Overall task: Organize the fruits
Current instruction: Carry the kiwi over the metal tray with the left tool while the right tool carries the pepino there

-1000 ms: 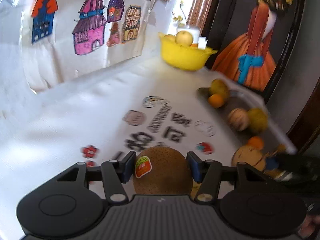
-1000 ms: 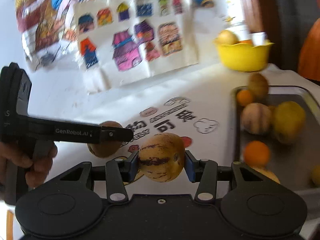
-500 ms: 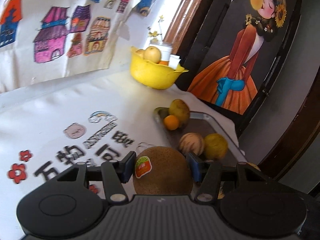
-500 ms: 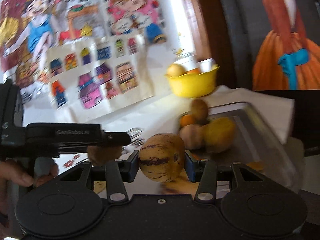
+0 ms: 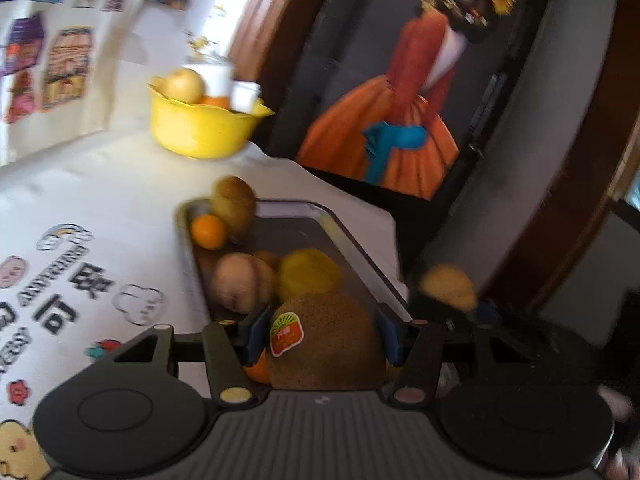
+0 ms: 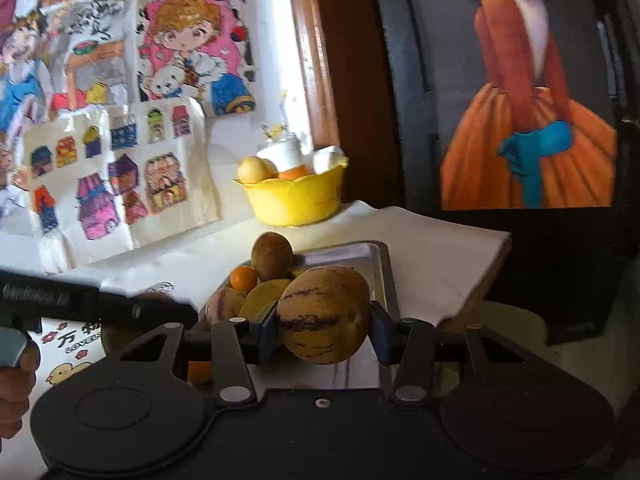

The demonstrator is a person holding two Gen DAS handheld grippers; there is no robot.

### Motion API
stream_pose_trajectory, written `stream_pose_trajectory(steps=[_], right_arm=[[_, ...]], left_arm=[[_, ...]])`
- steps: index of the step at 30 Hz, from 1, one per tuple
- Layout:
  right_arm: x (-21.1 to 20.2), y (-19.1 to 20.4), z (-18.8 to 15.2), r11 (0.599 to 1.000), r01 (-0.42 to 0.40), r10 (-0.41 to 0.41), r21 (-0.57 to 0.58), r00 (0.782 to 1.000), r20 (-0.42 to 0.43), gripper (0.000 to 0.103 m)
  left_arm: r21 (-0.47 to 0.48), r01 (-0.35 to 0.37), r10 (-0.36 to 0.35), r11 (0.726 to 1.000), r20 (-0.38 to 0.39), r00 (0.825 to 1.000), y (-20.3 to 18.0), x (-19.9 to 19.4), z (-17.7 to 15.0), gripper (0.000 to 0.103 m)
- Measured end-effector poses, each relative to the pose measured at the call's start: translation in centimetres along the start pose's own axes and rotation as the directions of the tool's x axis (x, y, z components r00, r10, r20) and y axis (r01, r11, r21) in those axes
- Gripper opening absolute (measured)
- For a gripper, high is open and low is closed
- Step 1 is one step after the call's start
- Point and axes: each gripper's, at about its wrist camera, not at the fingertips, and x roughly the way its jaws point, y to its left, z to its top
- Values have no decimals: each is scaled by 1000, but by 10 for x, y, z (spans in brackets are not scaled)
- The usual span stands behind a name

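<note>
As both views are taken along the fingers, each line is placed relative to the hand-held gripper it names.

Left hand-held gripper (image 5: 322,338): clamped on a brown kiwi (image 5: 326,344); the fruit is pressed by a blue pad on each side, and a red-and-green sticker (image 5: 286,333) is borne on its left face.

Right hand-held gripper (image 6: 324,330): clamped on a yellow melon with purple streaks (image 6: 324,314), held between its blue pads.

Metal tray (image 5: 352,240): seen just ahead of and below both held fruits, on the white-covered desk (image 5: 120,200).

Fruit in the tray: a striped pale melon (image 5: 242,282) and a yellow fruit (image 5: 308,272) are found nearest the left hand-held gripper; a small orange (image 5: 208,232) and a brown fruit (image 5: 234,202) are placed farther ahead at the tray's far end.

Yellow bowl (image 6: 294,198): set well beyond the tray, by the wall; pale round fruit and white cups are held in it.

Left of the right hand-held gripper: the other tool's black finger (image 6: 100,306) and a person's hand (image 6: 14,380) are seen.

Backdrop: coloured drawings (image 6: 120,120) are hung ahead and to the left; a painting of an orange dress (image 6: 528,120) is seen to the right.
</note>
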Motion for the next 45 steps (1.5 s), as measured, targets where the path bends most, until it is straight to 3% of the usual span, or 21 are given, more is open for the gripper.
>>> stream_pose_trajectory(steps=[7,16,28,45], right_arm=[[41,-38,16,991,-127,125,-31,991,-54,48],[87,-42,21,969,-215,194,-123,968,-161,48],[104,-28,10,941,-217,165,-260,964,-209,49],[97,-28,6,938,-196,147,-285,972,-184,49]], left_arm=[[123,-15,21,992,-52,998,-29,18,-2,60],[196,-87,112,977,-118,987,-46,42,-4,60],[171,-112,139,979,-152,979,-41,56,-5,60],[183,-131,162,974,-165,973,-44,66,-10,60]])
